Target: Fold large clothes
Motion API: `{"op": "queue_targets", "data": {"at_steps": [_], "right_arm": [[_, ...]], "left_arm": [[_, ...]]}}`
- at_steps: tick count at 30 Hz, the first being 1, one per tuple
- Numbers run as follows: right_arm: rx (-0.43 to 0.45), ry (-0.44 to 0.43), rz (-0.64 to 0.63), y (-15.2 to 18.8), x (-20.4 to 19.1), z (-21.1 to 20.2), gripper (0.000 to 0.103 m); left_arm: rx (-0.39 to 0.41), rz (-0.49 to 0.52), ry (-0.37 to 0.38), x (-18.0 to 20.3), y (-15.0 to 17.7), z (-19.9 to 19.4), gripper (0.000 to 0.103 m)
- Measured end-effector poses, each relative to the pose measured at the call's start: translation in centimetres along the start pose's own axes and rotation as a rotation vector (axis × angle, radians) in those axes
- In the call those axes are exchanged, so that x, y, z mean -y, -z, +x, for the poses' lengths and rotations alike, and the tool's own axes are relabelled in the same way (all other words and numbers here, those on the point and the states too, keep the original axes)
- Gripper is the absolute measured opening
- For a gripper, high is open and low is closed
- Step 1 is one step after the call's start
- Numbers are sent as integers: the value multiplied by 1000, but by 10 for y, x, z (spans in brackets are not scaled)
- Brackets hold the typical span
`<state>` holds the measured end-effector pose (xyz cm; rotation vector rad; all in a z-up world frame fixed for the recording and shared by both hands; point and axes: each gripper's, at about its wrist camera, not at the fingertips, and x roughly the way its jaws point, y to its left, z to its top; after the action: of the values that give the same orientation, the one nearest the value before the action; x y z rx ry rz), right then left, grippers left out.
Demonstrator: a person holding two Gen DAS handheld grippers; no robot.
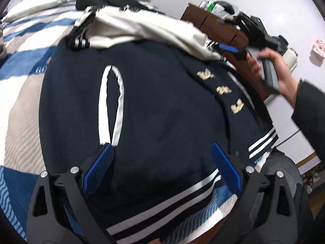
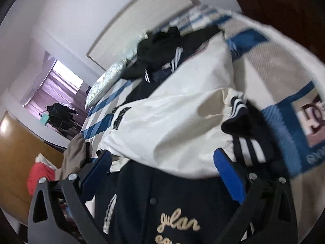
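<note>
A navy varsity jacket [image 1: 158, 105] with cream sleeves [image 1: 146, 28] lies flat on the bed, its striped hem nearest me. My left gripper [image 1: 162, 168] is open just above the lower body of the jacket, holding nothing. My right gripper [image 2: 164, 162] is open over the jacket's front [image 2: 162, 199], at the edge of a folded cream sleeve [image 2: 172, 118]. The right gripper also shows in the left wrist view [image 1: 229, 47], held in a hand at the jacket's far right edge.
The bed has a blue, white and beige striped cover [image 1: 22, 65]. Dark clothes [image 2: 158, 46] are piled at its far end. A brown wooden cabinet [image 1: 227, 26] stands to the right of the bed. Red and beige cloth [image 2: 40, 172] lies at the left.
</note>
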<state>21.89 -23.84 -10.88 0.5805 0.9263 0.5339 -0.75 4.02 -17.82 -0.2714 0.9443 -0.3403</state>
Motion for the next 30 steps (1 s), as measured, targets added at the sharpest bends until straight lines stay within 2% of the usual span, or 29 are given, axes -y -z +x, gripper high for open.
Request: {"op": "queue_targets", "data": {"at_steps": [1,5,8,10,11,13,16,18,19,20,22,26,30], "right_arm": [[-18,0,25,-6,6,7,98],[20,62,93,-28,34,9,98],[30,226,158,-41,71,5,98],[21,282,196,-42,88,1,98],[28,279,208,-41,92,-3,98],[65,202,193,-42,90,-15,98],[100,107,98,-41,63,-24,98],[81,71,38,-39,40,-21,87],[49,75,-1,-39,23,-15,61],[19,95,-34,-37,13,-9,30],[-27,114,-76,-35,-1,3,13],[-71,187,-99,-26,-2,18,4],[-91,325,-55,-23,33,26,3]], "left_arm": [[-9,-2,1,-2,1,1,94],[-22,13,8,-5,4,1,94],[-36,33,5,-6,6,2,94],[-41,39,5,-7,6,2,94],[-42,38,5,-7,6,2,94],[-34,29,8,-8,4,1,94],[5,15,8,-7,0,-3,94],[22,13,3,-5,-2,-4,94],[25,11,-4,-5,-3,-4,94],[27,9,-11,-4,-3,-3,94],[33,3,-14,-4,-4,-3,94],[31,-1,-24,-4,-5,-1,94],[-1,25,-45,-2,-3,5,94]]}}
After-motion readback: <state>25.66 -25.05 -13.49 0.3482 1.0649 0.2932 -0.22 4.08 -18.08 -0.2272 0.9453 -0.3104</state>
